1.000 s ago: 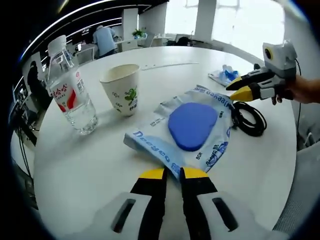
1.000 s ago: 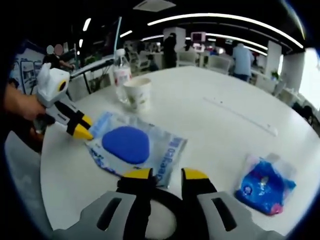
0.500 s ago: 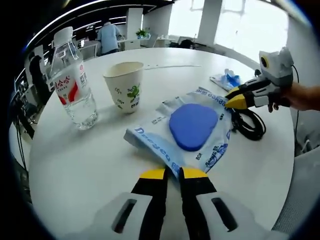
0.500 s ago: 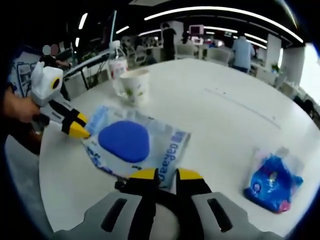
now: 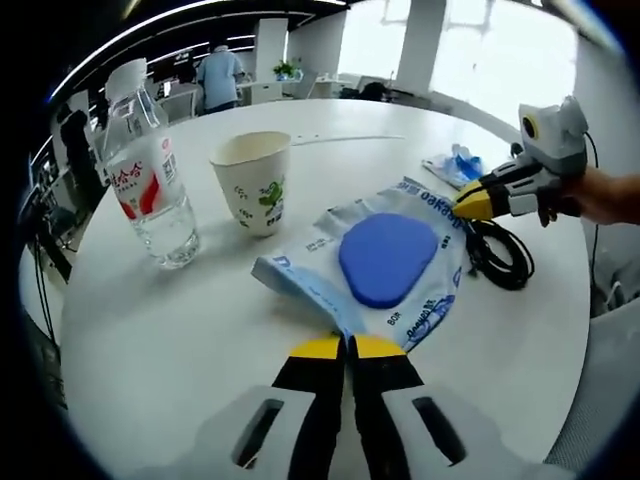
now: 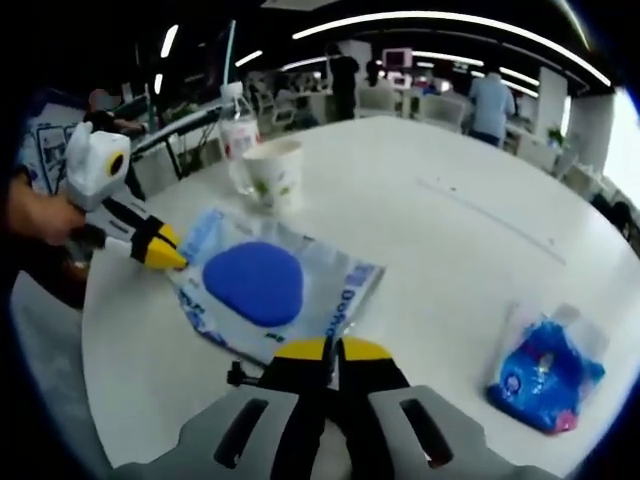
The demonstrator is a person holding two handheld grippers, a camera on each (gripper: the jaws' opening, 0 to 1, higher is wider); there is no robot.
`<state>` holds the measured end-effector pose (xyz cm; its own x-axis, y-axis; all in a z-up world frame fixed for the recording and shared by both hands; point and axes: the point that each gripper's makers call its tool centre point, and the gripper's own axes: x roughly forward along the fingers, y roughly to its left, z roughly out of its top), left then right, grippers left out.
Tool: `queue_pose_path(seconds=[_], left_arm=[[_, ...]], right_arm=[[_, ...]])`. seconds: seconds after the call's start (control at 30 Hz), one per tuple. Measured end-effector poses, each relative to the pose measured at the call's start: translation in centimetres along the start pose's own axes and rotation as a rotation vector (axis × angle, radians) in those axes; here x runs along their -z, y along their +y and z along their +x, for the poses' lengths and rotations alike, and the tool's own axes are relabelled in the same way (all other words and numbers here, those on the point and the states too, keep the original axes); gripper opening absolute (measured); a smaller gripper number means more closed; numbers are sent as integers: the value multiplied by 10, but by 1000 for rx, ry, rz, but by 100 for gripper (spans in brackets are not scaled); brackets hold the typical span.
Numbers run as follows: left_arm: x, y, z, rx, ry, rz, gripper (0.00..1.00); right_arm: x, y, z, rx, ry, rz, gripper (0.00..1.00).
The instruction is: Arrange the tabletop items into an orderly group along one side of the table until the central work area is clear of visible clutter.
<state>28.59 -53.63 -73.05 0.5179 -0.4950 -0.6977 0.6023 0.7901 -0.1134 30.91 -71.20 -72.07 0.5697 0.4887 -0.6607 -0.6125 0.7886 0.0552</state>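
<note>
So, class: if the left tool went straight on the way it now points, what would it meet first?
The left tool already sits at the near edge of the plastic packet; straight on, it would likely meet the packet's blue pad first.

Open office w/ ceiling strip lights (image 6: 450,22), bright windows (image 5: 490,50).

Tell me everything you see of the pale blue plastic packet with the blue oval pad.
The pale blue plastic packet lies flat and crinkled on the round white table, printed with blue lettering, a blue oval pad showing at its middle. The left gripper and right gripper are each shut on opposite edges. A black cable coil lies beside it.
</note>
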Motion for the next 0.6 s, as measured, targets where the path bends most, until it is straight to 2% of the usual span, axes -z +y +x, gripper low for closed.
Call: queue_pose_path(seconds=[0.6], left_arm=[[-35,-6,-4,-4,-50,49,1]], right_arm=[[-22,-14,-33,36,-83,7,0]])
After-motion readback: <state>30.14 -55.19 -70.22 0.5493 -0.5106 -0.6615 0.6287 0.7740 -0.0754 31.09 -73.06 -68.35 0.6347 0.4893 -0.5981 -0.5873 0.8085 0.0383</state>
